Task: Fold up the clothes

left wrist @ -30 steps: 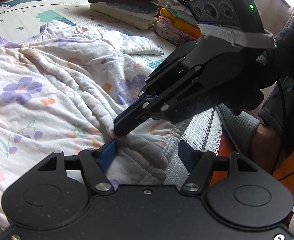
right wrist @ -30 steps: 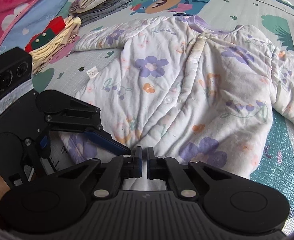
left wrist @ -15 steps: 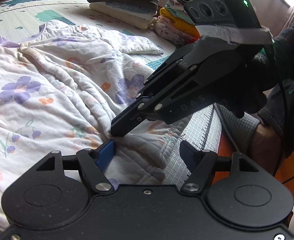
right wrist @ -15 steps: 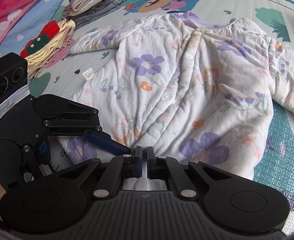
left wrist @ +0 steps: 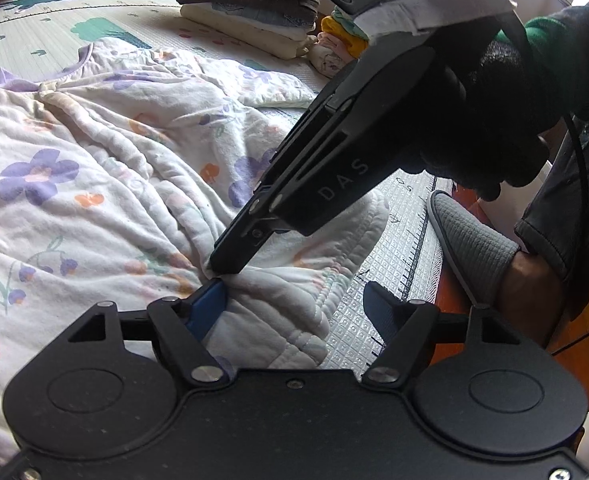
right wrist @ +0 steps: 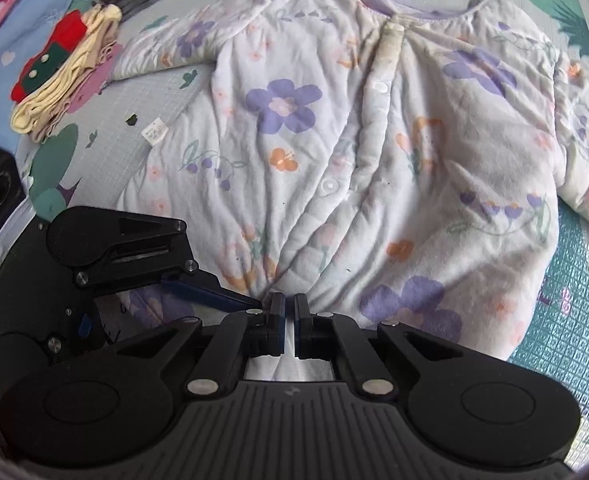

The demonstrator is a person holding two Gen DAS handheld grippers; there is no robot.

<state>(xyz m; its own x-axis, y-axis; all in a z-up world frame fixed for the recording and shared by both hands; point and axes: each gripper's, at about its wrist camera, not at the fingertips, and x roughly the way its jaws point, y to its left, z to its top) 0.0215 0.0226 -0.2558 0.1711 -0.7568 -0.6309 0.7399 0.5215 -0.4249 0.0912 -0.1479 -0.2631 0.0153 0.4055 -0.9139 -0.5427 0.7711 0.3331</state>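
Observation:
A white quilted baby garment with purple and orange flowers (right wrist: 334, 152) lies spread on a play mat, neck far, hem near; it also shows in the left wrist view (left wrist: 94, 184). My right gripper (right wrist: 290, 314) is shut on the middle of the hem and shows from the side in the left wrist view (left wrist: 230, 260). My left gripper (left wrist: 294, 304) is open, its fingers straddling the hem corner just left of the right gripper; it appears in the right wrist view (right wrist: 222, 300).
Stacks of folded clothes (left wrist: 254, 12) stand at the mat's far side; a folded cream and red pile (right wrist: 62, 80) lies left of the garment. The mat edge (left wrist: 414, 248) and a grey slipper on a foot (left wrist: 470, 248) are at right.
The right gripper, still pinching the hem, has lifted and pulled it a little nearer, bunching the cloth. The left gripper stays open around the hem corner.

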